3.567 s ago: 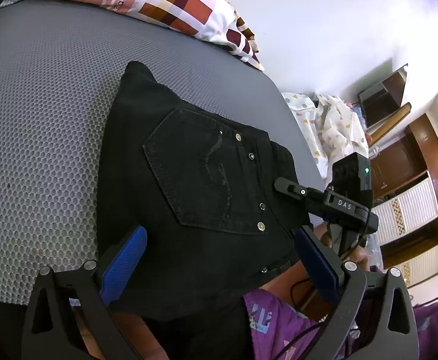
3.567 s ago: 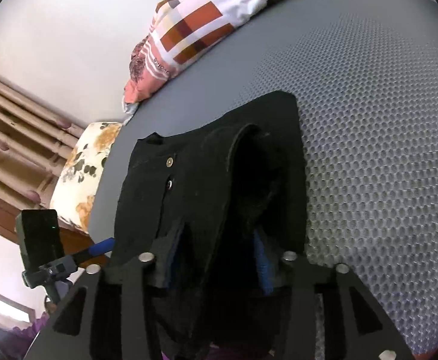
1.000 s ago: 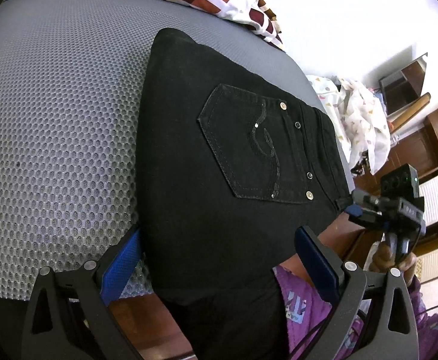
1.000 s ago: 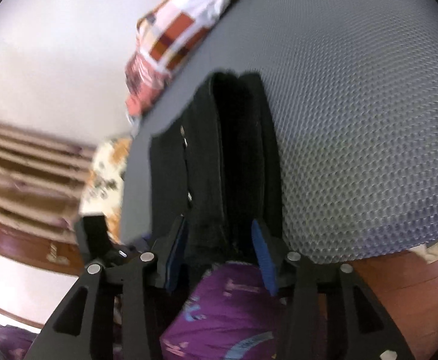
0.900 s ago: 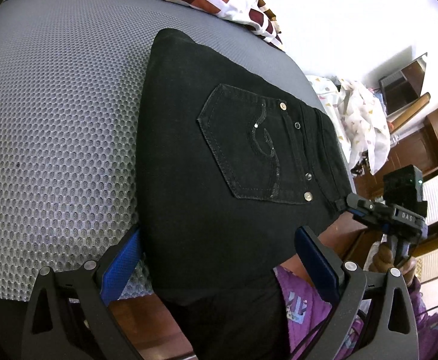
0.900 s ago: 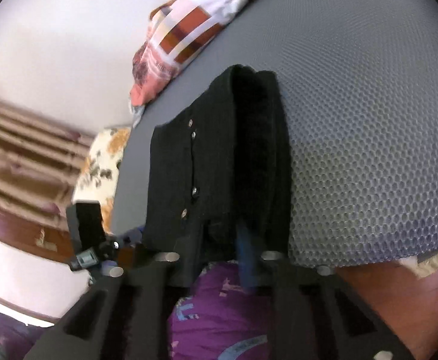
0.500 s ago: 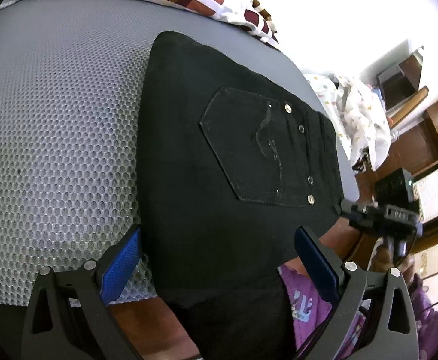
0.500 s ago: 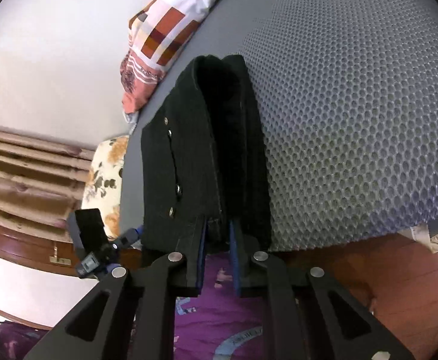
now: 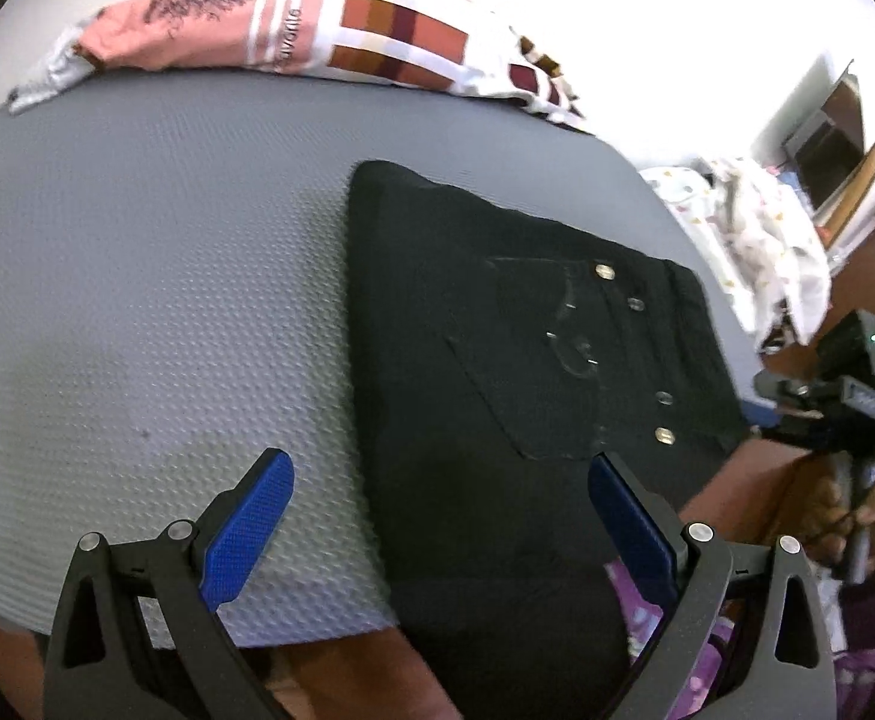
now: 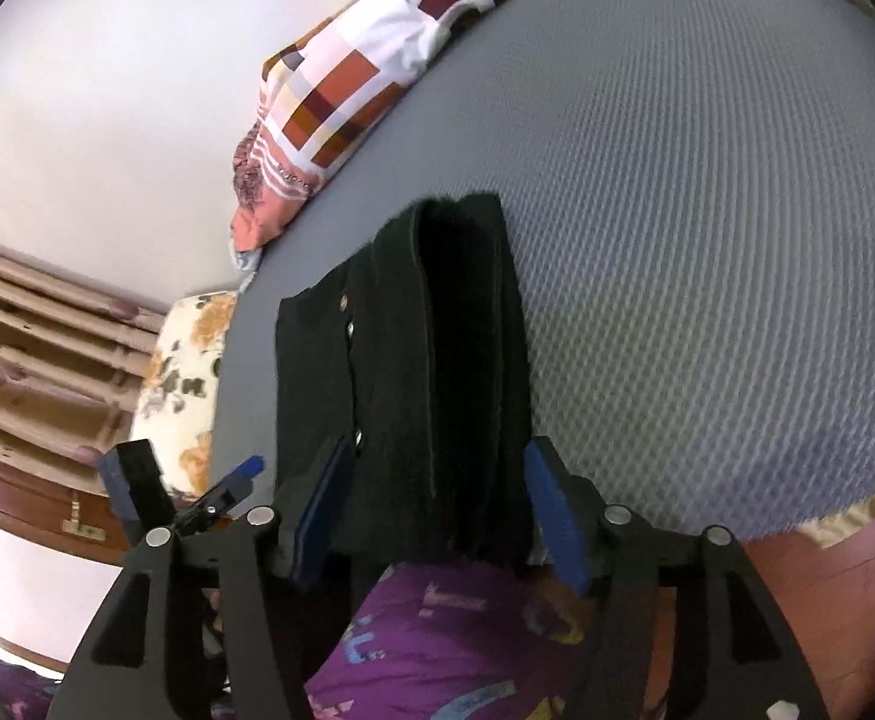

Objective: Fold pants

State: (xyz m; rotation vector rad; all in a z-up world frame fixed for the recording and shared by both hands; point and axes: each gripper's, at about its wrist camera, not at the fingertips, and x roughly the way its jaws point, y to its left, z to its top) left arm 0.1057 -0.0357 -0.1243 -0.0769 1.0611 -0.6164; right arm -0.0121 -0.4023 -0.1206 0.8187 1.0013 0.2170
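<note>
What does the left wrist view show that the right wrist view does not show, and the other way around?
Only the left wrist view shows the back pocket on top of the folded black pants, and the white patterned cloth beyond the bed. Only the right wrist view shows the stacked folded edges of the pants end-on, between the opening jaws of the right gripper, and a floral cushion. Both show the grey mattress and the checked pillow.
</note>
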